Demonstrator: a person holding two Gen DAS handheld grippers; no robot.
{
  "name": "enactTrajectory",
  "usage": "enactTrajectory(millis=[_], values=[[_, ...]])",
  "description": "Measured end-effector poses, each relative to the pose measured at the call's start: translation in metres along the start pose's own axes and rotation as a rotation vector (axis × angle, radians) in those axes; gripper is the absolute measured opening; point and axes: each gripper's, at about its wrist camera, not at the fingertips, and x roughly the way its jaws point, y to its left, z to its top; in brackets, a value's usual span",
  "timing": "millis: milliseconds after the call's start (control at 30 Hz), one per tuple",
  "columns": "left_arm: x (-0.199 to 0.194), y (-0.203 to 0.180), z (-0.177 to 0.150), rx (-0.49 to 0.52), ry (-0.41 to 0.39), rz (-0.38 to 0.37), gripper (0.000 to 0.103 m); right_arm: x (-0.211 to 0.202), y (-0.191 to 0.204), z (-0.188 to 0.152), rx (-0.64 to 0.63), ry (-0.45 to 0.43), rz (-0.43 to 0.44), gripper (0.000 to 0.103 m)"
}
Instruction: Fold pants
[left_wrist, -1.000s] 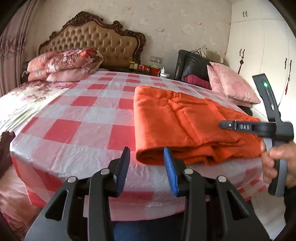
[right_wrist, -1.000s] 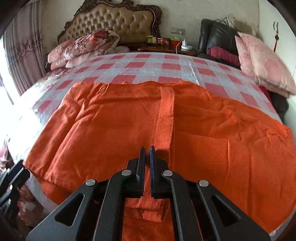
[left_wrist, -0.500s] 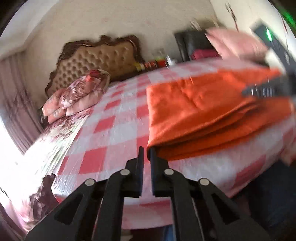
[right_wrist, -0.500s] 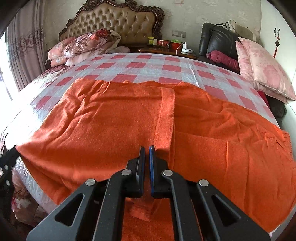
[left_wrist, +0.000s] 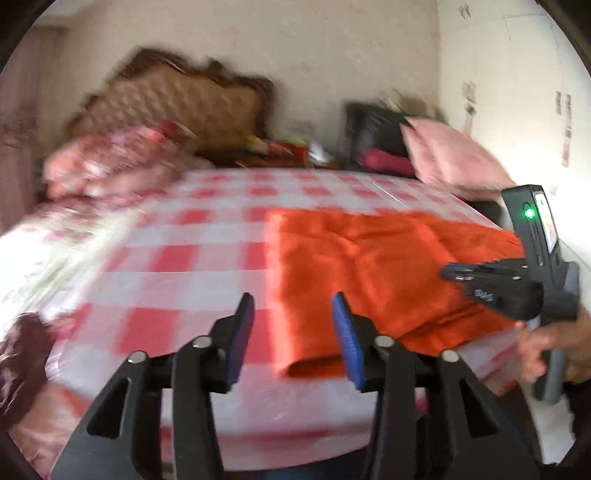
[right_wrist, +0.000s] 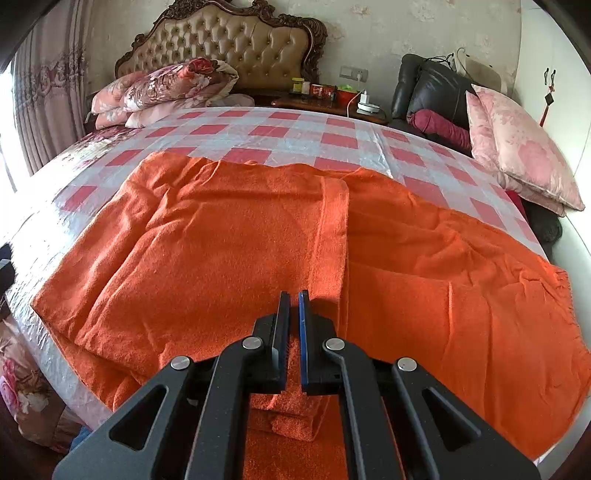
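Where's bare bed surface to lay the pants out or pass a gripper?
Free: the checked sheet between the pants and the bedding pile by the headboard, and the strip left of the pants up to the bed's left edge. Crowded: the near edge, where the pants overhang, and the right side by the pink pillow.

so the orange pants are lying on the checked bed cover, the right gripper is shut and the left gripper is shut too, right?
Not quite. The left gripper is open: the left wrist view shows its fingers wide apart, short of the orange pants. The rest holds: the pants lie on the checked bed cover, and the right gripper is shut.
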Motion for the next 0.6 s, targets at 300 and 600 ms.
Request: enactTrajectory(millis=[300, 600], values=[[0.065, -0.022, 0.006, 0.102, 0.244, -0.028, 0.049, 0.000, 0.001, -0.002, 0.004, 0.001, 0.008, 0.001], [0.078, 0.010, 0.060, 0.025, 0.264, -0.031, 0.018, -0.002, 0.000, 0.000, 0.008, 0.000, 0.005, 0.002]])
